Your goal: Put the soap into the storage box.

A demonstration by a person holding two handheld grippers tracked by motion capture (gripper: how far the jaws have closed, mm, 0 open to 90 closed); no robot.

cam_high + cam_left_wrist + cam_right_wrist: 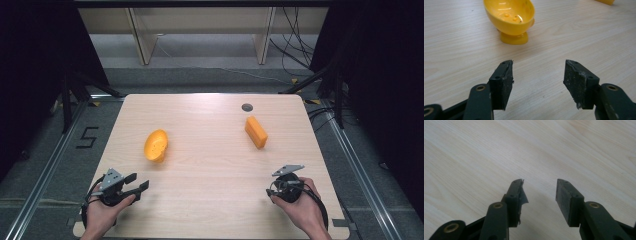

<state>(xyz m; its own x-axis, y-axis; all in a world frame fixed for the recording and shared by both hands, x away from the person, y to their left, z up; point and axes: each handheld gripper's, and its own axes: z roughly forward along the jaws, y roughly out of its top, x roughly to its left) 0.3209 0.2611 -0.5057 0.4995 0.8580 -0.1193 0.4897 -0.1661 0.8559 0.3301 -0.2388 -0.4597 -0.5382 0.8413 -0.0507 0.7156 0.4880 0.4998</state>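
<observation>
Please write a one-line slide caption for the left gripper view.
Open hand-held gripper faces a yellow footed cup on the wooden table.

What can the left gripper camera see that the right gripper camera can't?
The left gripper view has the yellow egg cup standing ahead of the left gripper, with little yellow specks inside the bowl, and a corner of the orange block at the top edge. The right gripper view has the right gripper, jaws apart, over bare wood, with a ragged bit of pad peeling off one finger. Both share the pale wooden table and a pair of open black jaws holding nothing.
</observation>
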